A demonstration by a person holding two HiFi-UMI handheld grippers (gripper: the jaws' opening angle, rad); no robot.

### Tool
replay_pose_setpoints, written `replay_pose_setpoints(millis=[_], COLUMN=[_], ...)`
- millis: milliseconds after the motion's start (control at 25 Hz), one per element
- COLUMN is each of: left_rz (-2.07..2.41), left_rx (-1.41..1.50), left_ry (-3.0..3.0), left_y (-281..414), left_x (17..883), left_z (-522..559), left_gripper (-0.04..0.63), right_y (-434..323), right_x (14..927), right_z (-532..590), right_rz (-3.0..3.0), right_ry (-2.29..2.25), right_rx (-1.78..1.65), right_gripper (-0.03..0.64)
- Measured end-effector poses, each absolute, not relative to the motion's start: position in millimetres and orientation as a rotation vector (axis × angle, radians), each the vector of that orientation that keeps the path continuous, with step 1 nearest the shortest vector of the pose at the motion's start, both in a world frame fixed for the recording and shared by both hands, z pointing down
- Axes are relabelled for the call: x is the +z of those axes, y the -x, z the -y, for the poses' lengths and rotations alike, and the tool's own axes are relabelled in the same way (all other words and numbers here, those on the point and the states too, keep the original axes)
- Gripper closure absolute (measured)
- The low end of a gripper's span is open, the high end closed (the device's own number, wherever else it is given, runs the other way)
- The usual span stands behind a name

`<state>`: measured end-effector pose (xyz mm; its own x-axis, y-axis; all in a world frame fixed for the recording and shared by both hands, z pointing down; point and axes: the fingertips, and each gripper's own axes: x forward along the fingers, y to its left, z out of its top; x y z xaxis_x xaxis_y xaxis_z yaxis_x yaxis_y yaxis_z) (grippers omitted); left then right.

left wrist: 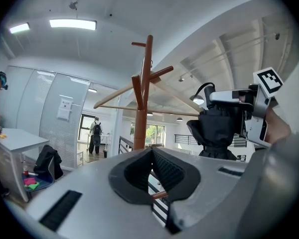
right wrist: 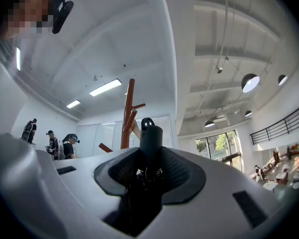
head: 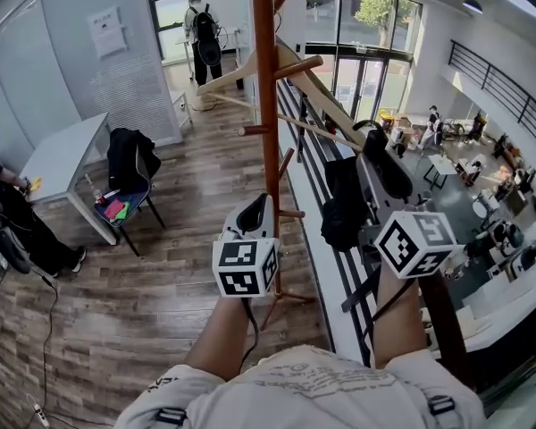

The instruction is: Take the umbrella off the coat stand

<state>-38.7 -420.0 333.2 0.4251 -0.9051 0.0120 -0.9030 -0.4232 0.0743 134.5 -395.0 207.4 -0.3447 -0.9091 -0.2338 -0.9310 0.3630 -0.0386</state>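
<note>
Right gripper view: right gripper [right wrist: 149, 156] clamps the umbrella handle [right wrist: 151, 136]; left gripper [left wrist: 151, 153] closed, empty

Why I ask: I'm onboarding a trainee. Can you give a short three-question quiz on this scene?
1. True or false: the coat stand is white.
2. What is clamped in the right hand-held gripper? A) a hat B) the umbrella C) a mug
3. Fill in: the umbrella's colour is ____.
Key: 1 false, it is brown; 2 B; 3 black.
</note>
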Motion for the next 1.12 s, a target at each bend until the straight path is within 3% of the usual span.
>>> replay_pose_setpoints(millis=[480, 1120], left_rz=[1.609, 1.617], left_rx=[-0.014, 0.004], left_ry=[-2.617, -2.630], left_y=[23, 18], left_x=[340, 336], left_z=[422, 424], left_gripper=[0.591, 0.591], right_y=[-129, -126], right_x=[271, 275], right_z=[390, 395], right_rz=[-2.481, -2.498], right_ry=[1.647, 1.616], right_rx=[0.053, 0.041], right_gripper=[0.477, 0.477])
